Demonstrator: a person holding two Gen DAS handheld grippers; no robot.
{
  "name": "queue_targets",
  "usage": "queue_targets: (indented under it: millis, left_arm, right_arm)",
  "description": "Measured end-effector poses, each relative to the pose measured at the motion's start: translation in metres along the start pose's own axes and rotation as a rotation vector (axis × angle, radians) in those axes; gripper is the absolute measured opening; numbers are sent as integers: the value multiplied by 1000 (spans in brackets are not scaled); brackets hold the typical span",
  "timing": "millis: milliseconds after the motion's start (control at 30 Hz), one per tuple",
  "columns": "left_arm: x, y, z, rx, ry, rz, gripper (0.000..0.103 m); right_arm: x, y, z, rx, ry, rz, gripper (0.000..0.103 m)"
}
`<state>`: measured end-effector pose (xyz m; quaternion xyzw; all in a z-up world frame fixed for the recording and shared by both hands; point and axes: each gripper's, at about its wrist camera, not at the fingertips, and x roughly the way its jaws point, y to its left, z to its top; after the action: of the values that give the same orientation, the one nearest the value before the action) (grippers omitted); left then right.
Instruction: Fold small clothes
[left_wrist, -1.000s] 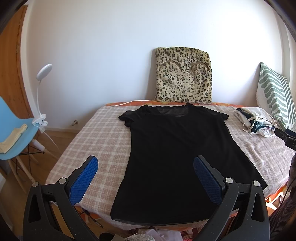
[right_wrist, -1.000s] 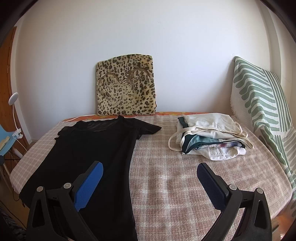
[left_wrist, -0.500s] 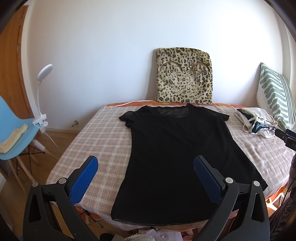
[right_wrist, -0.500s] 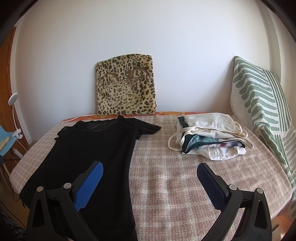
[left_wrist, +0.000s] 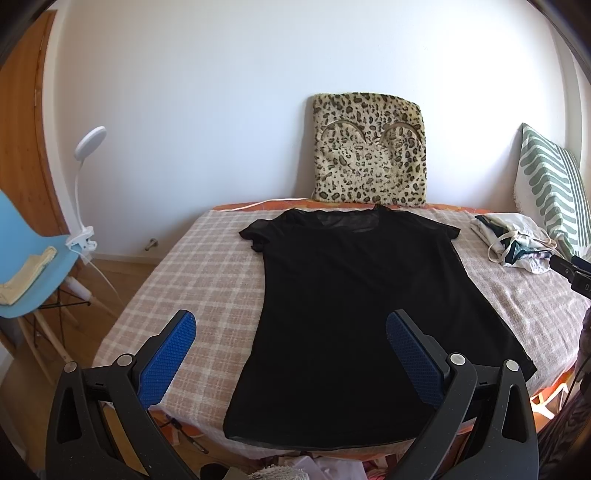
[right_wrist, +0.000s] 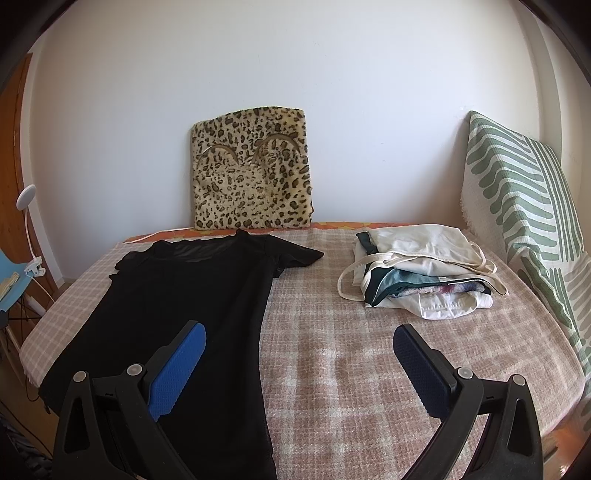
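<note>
— What's on the bed (left_wrist: 207, 266)?
— A black shirt (left_wrist: 354, 295) spread flat mid-frame; both grippers' jaws gape apart, holding nothing.
— Differences between views?
— Left wrist shows a blue chair (left_wrist: 26, 269), left edge; right wrist shows folded clothes (right_wrist: 417, 273), right of centre.

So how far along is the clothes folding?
Partly done, it seems: a pile of folded clothes sits on the bed. Next up is the black T-shirt, spread flat and unfolded. Neither the left tool nor the right tool holds anything; both are open above the bed.
</note>
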<state>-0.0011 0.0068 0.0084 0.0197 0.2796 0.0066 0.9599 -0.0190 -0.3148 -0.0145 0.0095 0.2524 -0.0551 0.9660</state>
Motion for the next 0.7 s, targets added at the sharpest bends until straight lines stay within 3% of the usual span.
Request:
queue_targets:
  millis: [333,500,700]
  left_arm:
    - [2,1,-2,0,3,7,103]
    - [11,9,-3,-20,46,-61,103]
    - [19,20,-9,-27,68,-49,102]
  right_arm:
    - [3,4,1,0,2,6,103]
    - [7,6,4,16,3,17,103]
    - [14,13,11,20,12,16,103]
